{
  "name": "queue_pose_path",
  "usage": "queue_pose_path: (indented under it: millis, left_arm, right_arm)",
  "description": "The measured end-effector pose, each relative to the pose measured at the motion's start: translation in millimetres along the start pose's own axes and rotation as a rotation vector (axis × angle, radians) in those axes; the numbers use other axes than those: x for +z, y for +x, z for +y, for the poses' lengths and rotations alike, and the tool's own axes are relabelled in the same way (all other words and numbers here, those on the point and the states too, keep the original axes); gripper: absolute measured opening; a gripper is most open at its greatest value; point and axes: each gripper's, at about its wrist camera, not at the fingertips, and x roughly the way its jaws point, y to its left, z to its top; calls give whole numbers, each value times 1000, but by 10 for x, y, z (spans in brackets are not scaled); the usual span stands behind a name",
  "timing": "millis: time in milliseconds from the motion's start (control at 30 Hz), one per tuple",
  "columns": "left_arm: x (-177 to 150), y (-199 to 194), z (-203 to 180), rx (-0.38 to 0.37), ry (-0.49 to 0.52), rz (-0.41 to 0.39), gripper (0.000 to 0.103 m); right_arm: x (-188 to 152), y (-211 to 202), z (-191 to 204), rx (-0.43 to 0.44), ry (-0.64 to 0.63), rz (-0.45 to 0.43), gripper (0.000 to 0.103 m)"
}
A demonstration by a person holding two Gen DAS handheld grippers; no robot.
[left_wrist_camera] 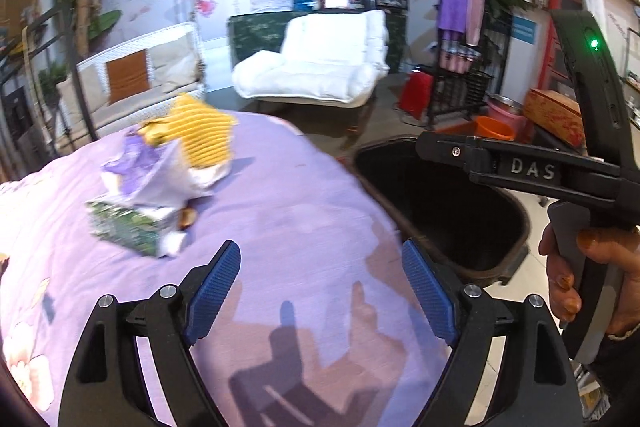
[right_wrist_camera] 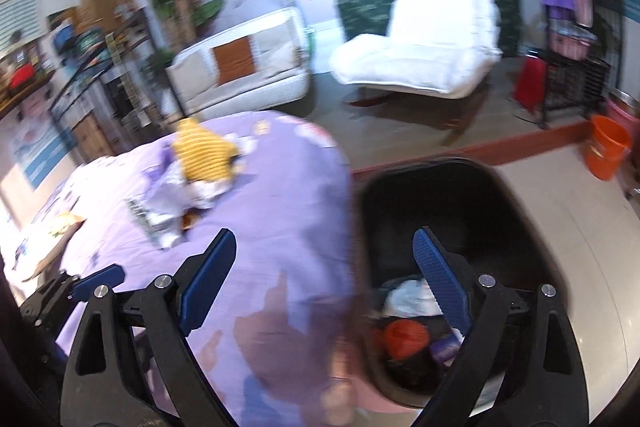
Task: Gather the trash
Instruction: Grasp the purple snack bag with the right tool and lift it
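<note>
Both the left gripper (left_wrist_camera: 321,291) and right gripper (right_wrist_camera: 325,281) hang with jaws wide and empty, the trash pile (left_wrist_camera: 160,171) on the bed (left_wrist_camera: 288,195) lying ahead-left of each, nearer the left, bin (right_wrist_camera: 440,195) rightward

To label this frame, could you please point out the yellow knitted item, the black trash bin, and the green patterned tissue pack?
yellow knitted item (left_wrist_camera: 202,133), left wrist view, middle of its ribbed surface.
black trash bin (right_wrist_camera: 452,167), right wrist view, far rim.
green patterned tissue pack (left_wrist_camera: 120,229), left wrist view, its printed side.
</note>
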Motion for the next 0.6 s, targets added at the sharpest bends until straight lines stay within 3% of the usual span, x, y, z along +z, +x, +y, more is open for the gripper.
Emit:
queue_pose_path:
  millis: [267, 600]
  left_arm:
    - [-155, -142, 595, 109, -67, 29, 84]
    - [-303, -255, 1092, 165, -129, 46, 84]
  right_arm:
    - [89, 401, 841, 197, -156, 91, 89]
    - [281, 1005, 1706, 298, -309, 163, 89]
